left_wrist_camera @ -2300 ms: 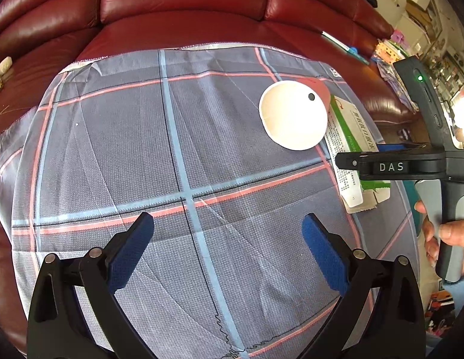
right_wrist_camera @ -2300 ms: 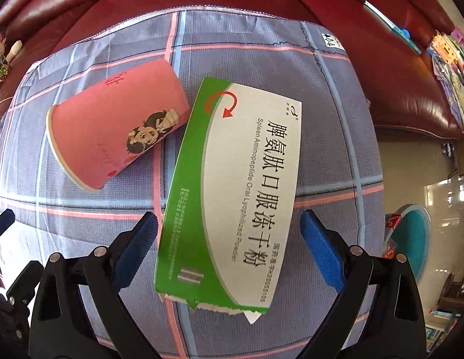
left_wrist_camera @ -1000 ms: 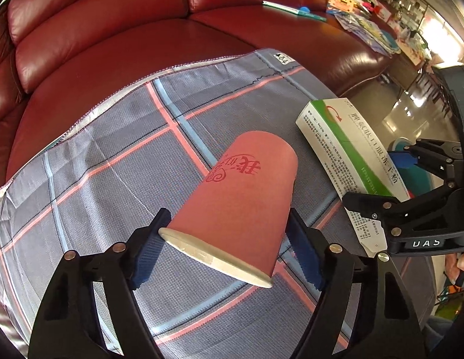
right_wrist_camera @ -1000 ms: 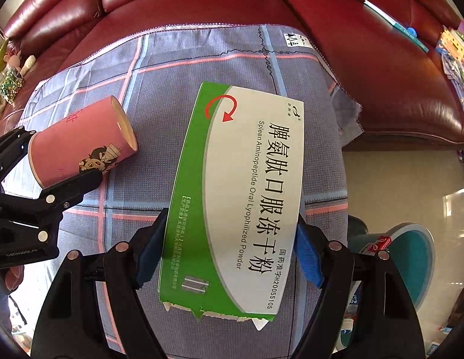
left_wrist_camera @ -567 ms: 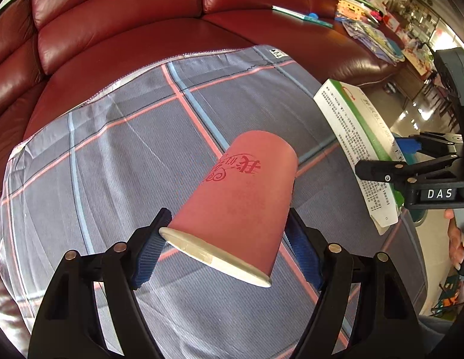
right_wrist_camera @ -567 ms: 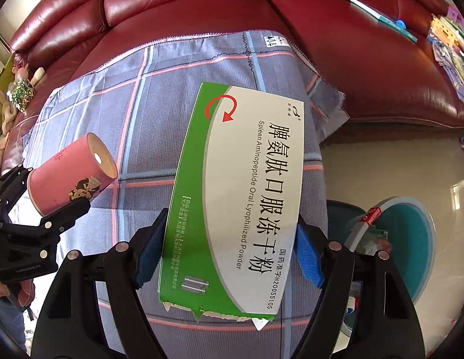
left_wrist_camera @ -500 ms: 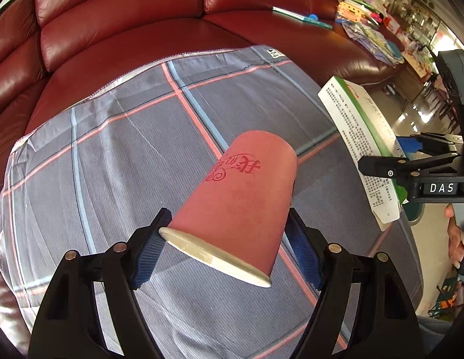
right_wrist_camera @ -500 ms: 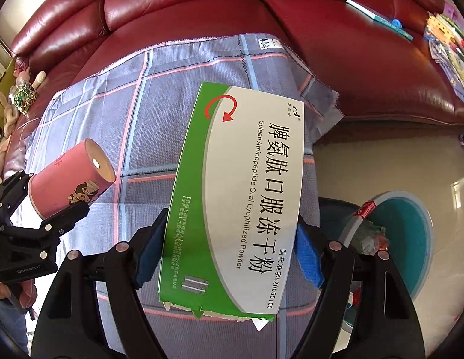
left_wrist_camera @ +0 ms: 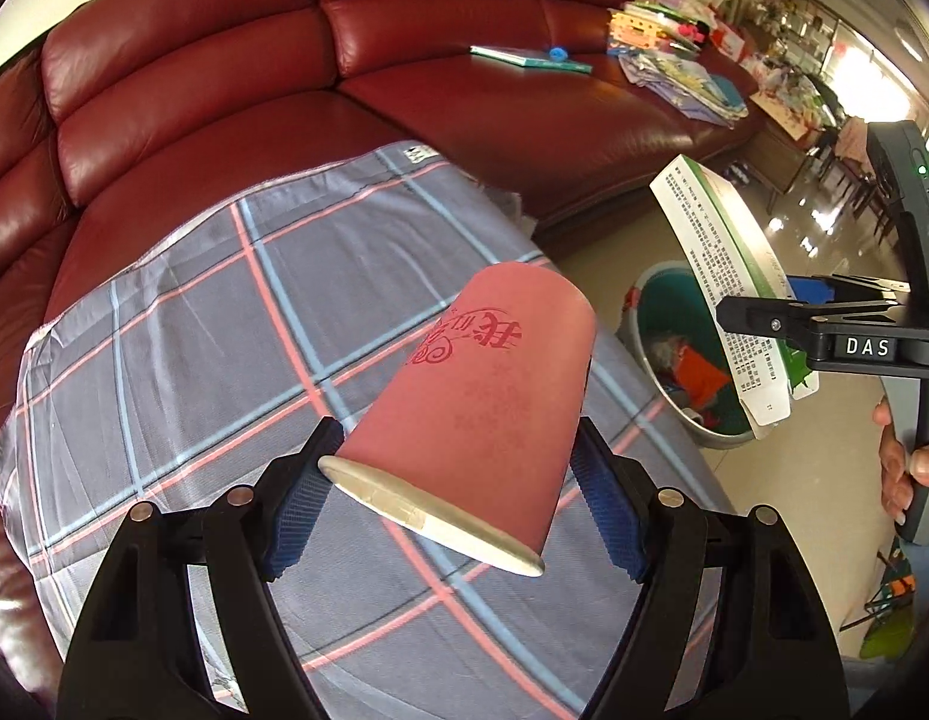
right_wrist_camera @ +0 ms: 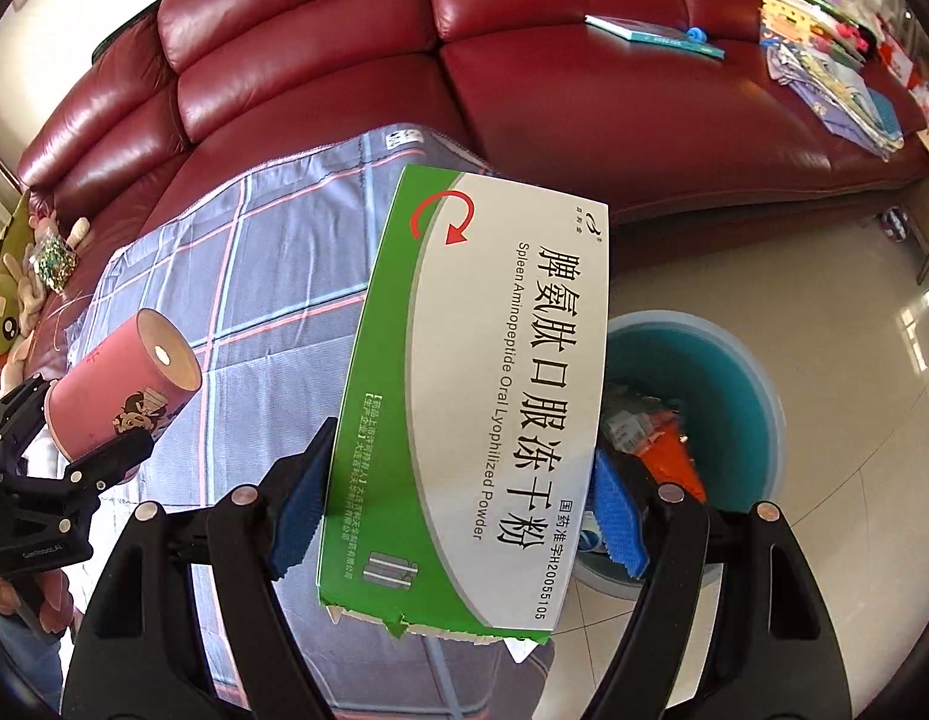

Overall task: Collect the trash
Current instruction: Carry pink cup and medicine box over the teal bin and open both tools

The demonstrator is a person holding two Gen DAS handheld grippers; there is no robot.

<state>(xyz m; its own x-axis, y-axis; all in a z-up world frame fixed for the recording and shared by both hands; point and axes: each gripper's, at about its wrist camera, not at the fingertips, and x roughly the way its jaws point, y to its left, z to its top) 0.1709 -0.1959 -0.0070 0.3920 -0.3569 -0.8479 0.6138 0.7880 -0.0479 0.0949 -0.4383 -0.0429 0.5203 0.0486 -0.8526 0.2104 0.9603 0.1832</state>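
My left gripper (left_wrist_camera: 458,510) is shut on a pink paper cup (left_wrist_camera: 482,402), its blue pads pressing the sides near the rim, above the plaid cloth (left_wrist_camera: 194,324). The right gripper (right_wrist_camera: 458,510) is shut on a green and white medicine box (right_wrist_camera: 482,396), held by its long edges. Right of the cup, the left wrist view shows that box (left_wrist_camera: 722,282) hanging over a teal waste bin (left_wrist_camera: 656,294) on the floor. From the right wrist, the bin (right_wrist_camera: 734,372) lies behind the box with scraps inside, and the cup (right_wrist_camera: 122,384) sits at far left.
A red leather sofa (right_wrist_camera: 524,72) wraps around the cloth-covered surface. Books and papers (right_wrist_camera: 824,66) lie on its right seat. Plush toys (right_wrist_camera: 26,282) sit at the left edge. A hand (left_wrist_camera: 908,468) grips the right tool's handle. Glossy tiled floor (right_wrist_camera: 824,276) surrounds the bin.
Both grippers have lifted and carried their loads to the right, off the cloth toward the bin. The bin now shows fully behind the box. Neither grip has changed.
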